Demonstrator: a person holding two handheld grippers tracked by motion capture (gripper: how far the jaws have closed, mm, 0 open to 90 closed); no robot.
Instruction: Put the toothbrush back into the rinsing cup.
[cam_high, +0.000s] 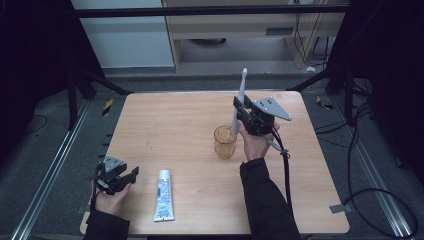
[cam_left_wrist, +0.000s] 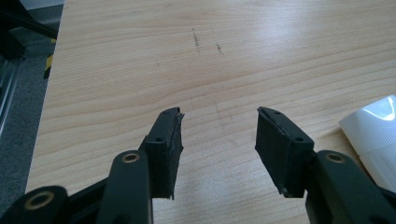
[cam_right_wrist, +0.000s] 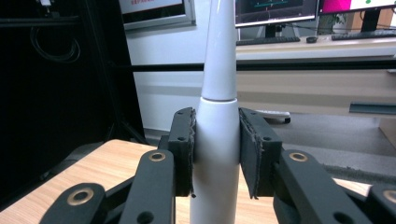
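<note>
A white electric toothbrush (cam_high: 239, 102) stands nearly upright, brush end up, with my right gripper (cam_high: 239, 107) shut on its body. Its lower end hangs over the mouth of an amber glass cup (cam_high: 225, 142) in the middle of the table. In the right gripper view both pads (cam_right_wrist: 186, 149) press on the white toothbrush handle (cam_right_wrist: 217, 140). My left gripper (cam_high: 129, 175) rests low at the table's front left, open, with bare wood between its pads (cam_left_wrist: 169, 149). A white toothpaste tube (cam_high: 163, 195) lies flat just right of it, and a corner of the tube (cam_left_wrist: 376, 133) reaches into the left gripper view.
The wooden table (cam_high: 165, 125) has bare wood left of the cup and at the back. A metal rail (cam_high: 50, 165) runs along the floor on the left and cables (cam_high: 380, 200) lie on the floor to the right. A cabinet (cam_high: 240, 30) stands beyond the far edge.
</note>
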